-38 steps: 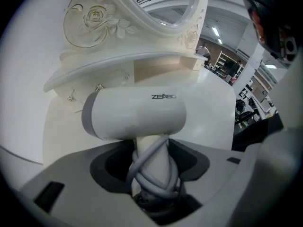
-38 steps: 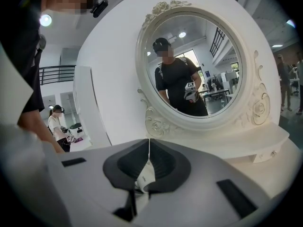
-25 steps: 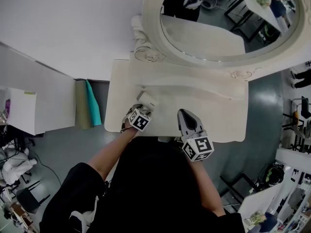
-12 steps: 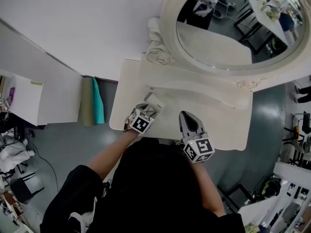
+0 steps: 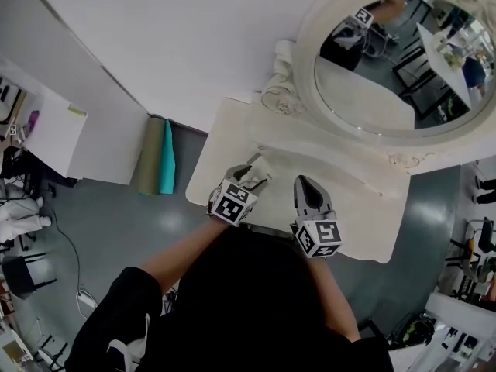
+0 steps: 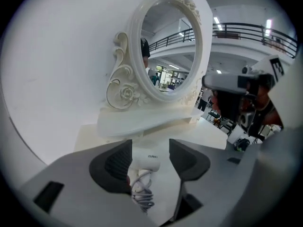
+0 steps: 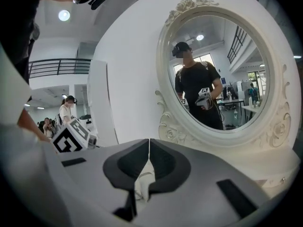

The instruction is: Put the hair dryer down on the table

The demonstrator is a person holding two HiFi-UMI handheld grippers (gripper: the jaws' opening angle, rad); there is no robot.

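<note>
Left gripper view: white hair dryer (image 6: 148, 161) (cord (image 6: 142, 193) coiled) between the spread left gripper (image 6: 150, 146).

Head view: cam above person, aimed steeply down onto table (image 5: 364, 208) & mirror (image 5: 387, 60), mid range. Left gripper view: low over tabletop, close, faces mirror (image 6: 165, 46) obliquely from its left side. Right gripper view: low, close, faces mirror (image 7: 218, 70) approx. head-on. All 3 views share mirror.
</note>
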